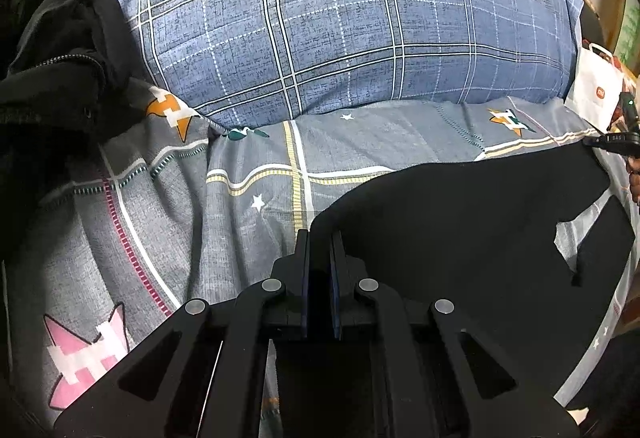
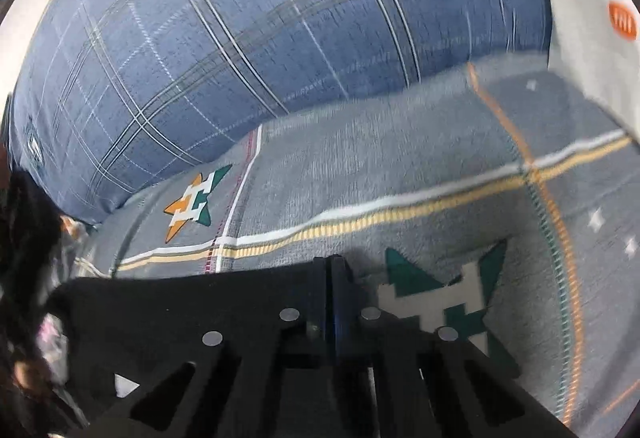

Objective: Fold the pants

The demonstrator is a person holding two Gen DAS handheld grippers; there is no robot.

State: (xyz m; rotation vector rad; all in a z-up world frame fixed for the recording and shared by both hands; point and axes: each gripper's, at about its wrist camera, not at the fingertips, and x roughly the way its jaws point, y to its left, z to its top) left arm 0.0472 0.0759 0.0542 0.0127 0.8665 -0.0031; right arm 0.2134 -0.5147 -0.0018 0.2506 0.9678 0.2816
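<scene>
2 grippers are down on the black pants [image 1: 460, 222], which lie spread on the bed [image 1: 248, 206] in front of the big blue plaid pillow [image 1: 340, 30]. The left gripper [image 1: 320, 238] has its jaws closed, and they sit at the near left edge of the dark cloth; whether a fold of fabric is actually pinched there is hard to tell, black on black. The right gripper [image 2: 332, 266] also has its jaws shut, tips at the far edge of the pants where they meet the grey sheet beside a green star print [image 2: 444, 298]; here too the pinch itself cannot be made out. From the left wrist view the right gripper shows only as a small dark tip at the pants' far right corner, near a white paper bag [image 1: 596, 94]. This looks like the grasp before a fold: both edges taken, nothing lifted yet. The next move would call for raising both edges together, keeping them level so the cloth does not sag or slip, and carrying them over the rest of the garment. The near part of the pants is hidden under the gripper bodies, the right wrist view is blurred, and a dark jacket [image 1: 60, 58] at the bed's left edge is cut off.
</scene>
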